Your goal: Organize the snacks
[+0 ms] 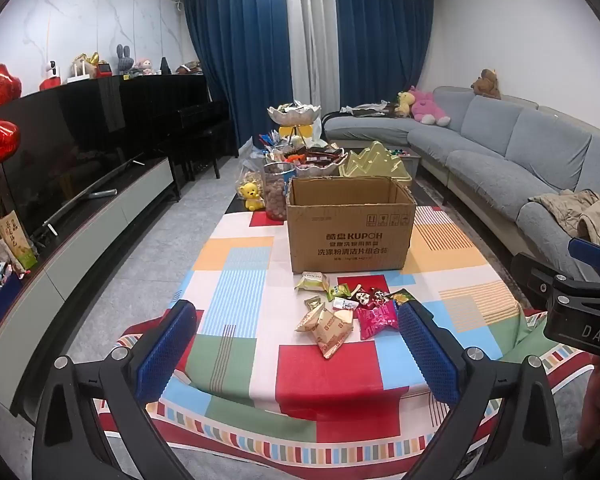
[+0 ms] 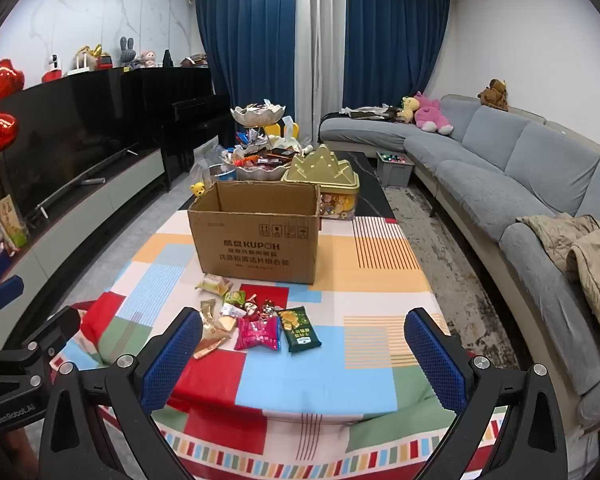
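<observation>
Nothing looks packed yet, as far as I can judge: the snacks [image 1: 346,312] all lie in a loose pile just in front of the cardboard box [image 1: 350,226], whose open top shows no contents from here. Left of the box, the left gripper [image 1: 300,354] hangs with fingers spread wide and empty, short of the pile. Right of it, the right gripper [image 2: 304,360] is equally wide and empty. Bare tablecloth [image 2: 380,300] right of the box leaves room; the near table edge sits below both grippers.

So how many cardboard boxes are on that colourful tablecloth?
1. The cardboard box stands open-topped on the tablecloth, behind the snack packets. Its inside is hidden, and the clutter behind it could hide others.
</observation>
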Demonstrator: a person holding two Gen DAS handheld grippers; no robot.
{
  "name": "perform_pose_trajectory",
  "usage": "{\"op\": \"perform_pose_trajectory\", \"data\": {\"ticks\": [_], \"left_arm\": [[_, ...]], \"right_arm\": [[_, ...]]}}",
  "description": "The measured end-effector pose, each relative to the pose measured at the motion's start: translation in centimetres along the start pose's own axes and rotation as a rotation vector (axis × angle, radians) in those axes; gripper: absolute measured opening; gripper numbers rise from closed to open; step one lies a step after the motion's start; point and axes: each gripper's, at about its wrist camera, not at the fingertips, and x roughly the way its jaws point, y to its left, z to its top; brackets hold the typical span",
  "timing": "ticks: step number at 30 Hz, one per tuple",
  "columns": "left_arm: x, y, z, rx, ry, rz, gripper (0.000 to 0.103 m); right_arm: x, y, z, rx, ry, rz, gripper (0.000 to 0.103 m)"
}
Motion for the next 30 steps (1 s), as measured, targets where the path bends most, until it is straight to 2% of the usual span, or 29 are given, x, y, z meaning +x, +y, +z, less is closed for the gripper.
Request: {"op": "perform_pose_trajectory", "data": {"ticks": [30], "left_arm": [[0.14,-0.19,-0.08,0.002,0.006,0.0,0.102]], "right_arm": [[0.43,-0.06,0.01,0.007,-0.001,0.001,0.102]]}}
